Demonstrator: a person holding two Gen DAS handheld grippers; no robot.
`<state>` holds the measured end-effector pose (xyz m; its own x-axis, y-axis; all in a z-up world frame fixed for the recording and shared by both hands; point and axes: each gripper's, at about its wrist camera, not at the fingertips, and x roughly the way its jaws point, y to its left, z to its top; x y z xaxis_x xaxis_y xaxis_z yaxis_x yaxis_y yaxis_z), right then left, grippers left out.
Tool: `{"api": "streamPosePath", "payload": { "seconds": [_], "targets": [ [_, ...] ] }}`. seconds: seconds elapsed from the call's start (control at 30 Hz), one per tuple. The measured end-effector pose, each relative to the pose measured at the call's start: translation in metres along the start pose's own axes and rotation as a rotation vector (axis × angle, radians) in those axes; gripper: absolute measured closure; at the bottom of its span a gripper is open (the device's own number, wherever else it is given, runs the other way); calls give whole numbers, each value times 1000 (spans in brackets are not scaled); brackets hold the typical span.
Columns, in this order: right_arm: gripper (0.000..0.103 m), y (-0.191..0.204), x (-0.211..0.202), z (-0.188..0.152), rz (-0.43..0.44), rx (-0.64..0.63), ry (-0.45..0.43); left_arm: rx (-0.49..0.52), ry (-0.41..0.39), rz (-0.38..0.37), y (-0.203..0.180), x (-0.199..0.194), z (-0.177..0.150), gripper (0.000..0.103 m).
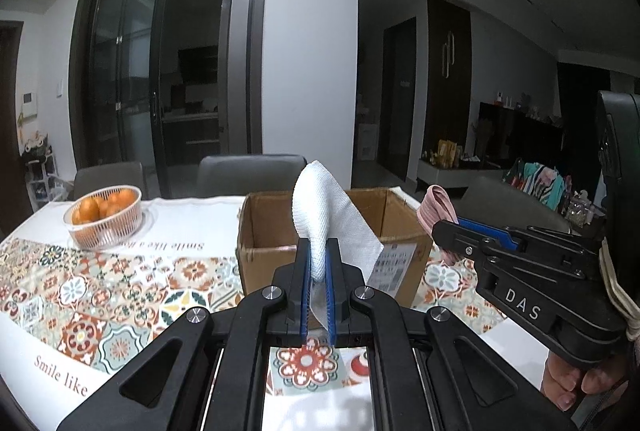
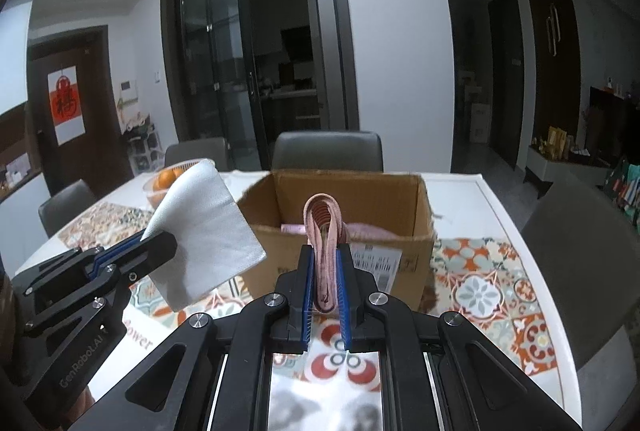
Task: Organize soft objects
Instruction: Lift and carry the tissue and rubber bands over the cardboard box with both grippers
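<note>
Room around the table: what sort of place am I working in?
Likely a home dining area: patterned tablecloth, bowl of oranges, dining chairs, with glass sliding doors to what looks like a kitchen behind.

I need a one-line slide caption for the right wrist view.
Right tongs hold a folded pink cloth before an open cardboard box; left tongs hold white cloth.
</note>
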<state>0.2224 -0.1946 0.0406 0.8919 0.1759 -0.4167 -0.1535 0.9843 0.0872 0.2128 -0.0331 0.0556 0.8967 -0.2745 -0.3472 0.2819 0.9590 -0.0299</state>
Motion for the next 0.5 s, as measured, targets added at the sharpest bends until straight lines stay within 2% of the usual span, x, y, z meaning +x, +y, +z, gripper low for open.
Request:
{"api": "streamPosePath", "payload": {
  "seconds": [0.5],
  "targets": [
    [91,-8,15,34,-19,-6,-85,31,-83,11,0,22,37,95]
  ]
}}
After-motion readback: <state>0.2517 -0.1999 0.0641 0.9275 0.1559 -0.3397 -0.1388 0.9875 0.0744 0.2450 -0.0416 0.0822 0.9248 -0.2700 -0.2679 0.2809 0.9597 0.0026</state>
